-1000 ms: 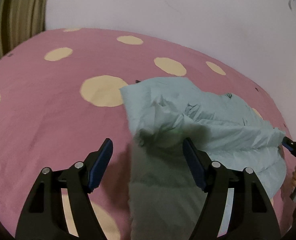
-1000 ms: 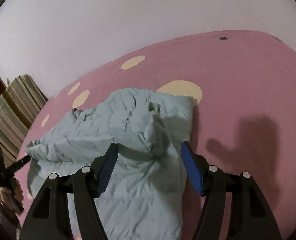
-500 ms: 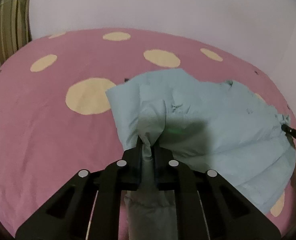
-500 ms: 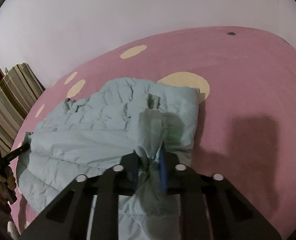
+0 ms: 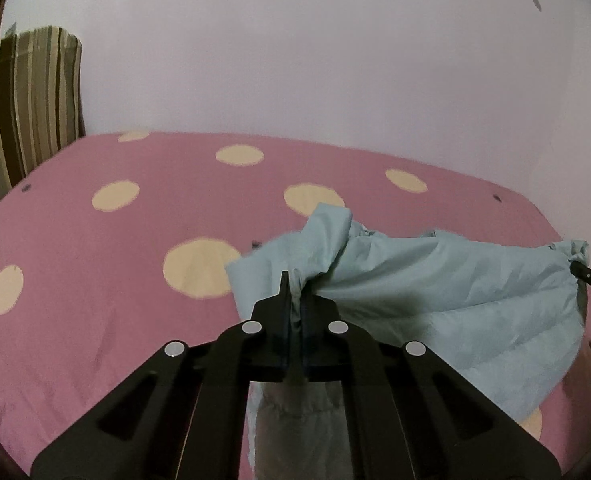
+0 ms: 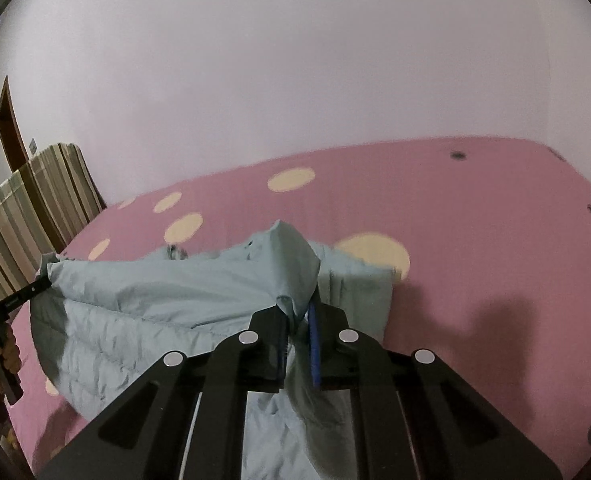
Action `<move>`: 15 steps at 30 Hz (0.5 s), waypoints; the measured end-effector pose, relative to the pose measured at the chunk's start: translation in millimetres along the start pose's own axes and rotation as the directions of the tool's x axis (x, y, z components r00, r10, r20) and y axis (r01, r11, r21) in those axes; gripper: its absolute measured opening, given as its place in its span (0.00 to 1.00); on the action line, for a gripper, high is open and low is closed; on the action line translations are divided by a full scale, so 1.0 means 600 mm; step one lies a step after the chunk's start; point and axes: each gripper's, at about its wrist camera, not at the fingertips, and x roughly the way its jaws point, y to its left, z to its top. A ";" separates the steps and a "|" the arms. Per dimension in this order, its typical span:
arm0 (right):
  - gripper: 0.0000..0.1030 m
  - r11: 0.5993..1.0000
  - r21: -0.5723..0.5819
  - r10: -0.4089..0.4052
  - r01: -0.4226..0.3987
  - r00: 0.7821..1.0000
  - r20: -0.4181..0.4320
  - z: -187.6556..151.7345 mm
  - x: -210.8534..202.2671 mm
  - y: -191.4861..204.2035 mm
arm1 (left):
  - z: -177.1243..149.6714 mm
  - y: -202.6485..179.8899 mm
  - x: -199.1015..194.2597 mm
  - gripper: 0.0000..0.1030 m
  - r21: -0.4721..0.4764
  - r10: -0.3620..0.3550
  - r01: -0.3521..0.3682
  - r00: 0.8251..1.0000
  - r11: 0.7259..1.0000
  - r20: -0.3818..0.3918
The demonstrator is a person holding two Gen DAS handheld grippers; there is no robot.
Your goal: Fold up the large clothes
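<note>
Both the left gripper (image 5: 293,304) and right gripper (image 6: 297,320) are clenched on the pale blue garment (image 5: 435,280), lifting its near edge off the pink bed (image 5: 95,260), so next it probably gets carried toward the far edge.

One pale blue padded garment (image 5: 435,292), two black grippers (left (image 5: 294,288), right (image 6: 297,312)), one pink polka-dot bedspread (image 5: 95,248), one striped cushion (image 5: 27,92) upper left.

Your left gripper (image 5: 293,292): jaws pinched tight on cloth (image 5: 435,280), aimed forward and down. Your right gripper (image 6: 297,316): same, clamped on cloth's other corner.
</note>
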 end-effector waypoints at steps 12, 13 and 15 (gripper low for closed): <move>0.08 0.996 0.059 -0.055 0.060 0.995 -0.079 0.090 0.204 -0.014 | 0.088 -0.012 0.201 0.03 -0.001 0.163 -0.163 0.982 0.987 -0.091; 0.08 0.996 0.054 -0.066 0.071 0.993 -0.094 0.085 0.219 -0.016 | 0.082 -0.013 0.216 0.03 0.004 0.175 -0.176 0.979 0.984 -0.103; 0.08 0.994 0.046 -0.090 0.098 0.987 -0.136 0.072 0.259 -0.024 | 0.069 -0.009 0.254 0.03 0.008 0.201 -0.202 0.970 0.979 -0.138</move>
